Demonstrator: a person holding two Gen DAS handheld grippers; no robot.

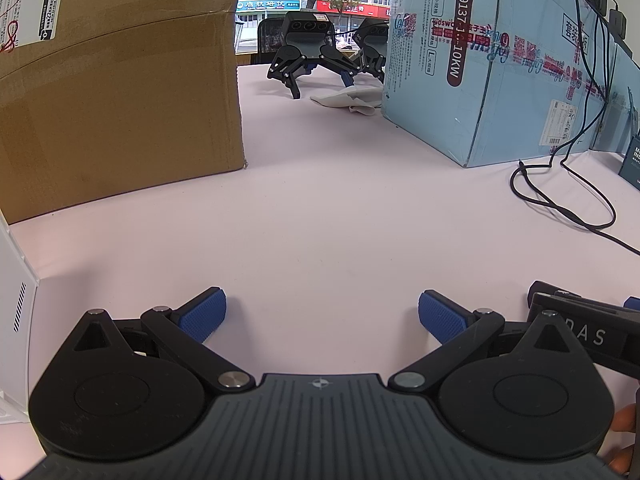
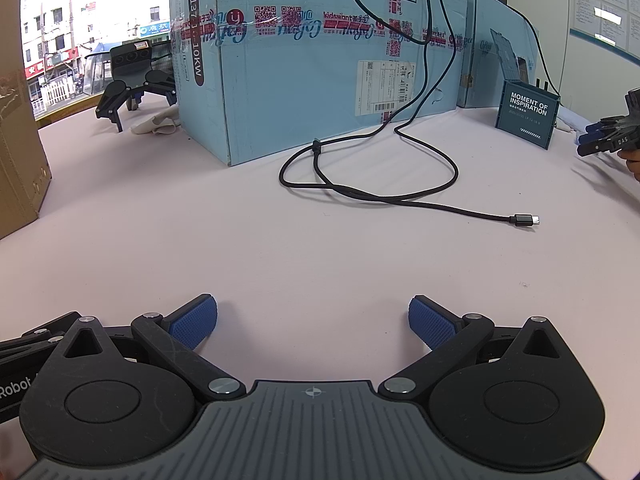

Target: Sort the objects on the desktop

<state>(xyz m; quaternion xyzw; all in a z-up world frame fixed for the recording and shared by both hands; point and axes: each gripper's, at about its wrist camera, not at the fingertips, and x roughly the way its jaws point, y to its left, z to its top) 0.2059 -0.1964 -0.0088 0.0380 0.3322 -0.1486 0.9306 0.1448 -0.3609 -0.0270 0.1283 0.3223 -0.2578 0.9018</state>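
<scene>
From the left wrist, your left gripper (image 1: pixel 322 316) hung wide open and empty over the pale desk (image 1: pixel 340 208) between cardboard box (image 1: pixel 120 80) and blue box (image 1: pixel 480 60), while from the right wrist your right gripper (image 2: pixel 313 318) gaped empty too, the black cable (image 2: pixel 400 196) lying ahead beside what looked like a small teal box (image 2: pixel 526 116).

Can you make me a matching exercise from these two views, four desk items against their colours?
Items:
1. big box
2. cable
3. carton
4. cloth

Colours:
A. black
B. white
C. light blue
D. brown

Pairs: 1-C, 2-A, 3-D, 4-B
</scene>
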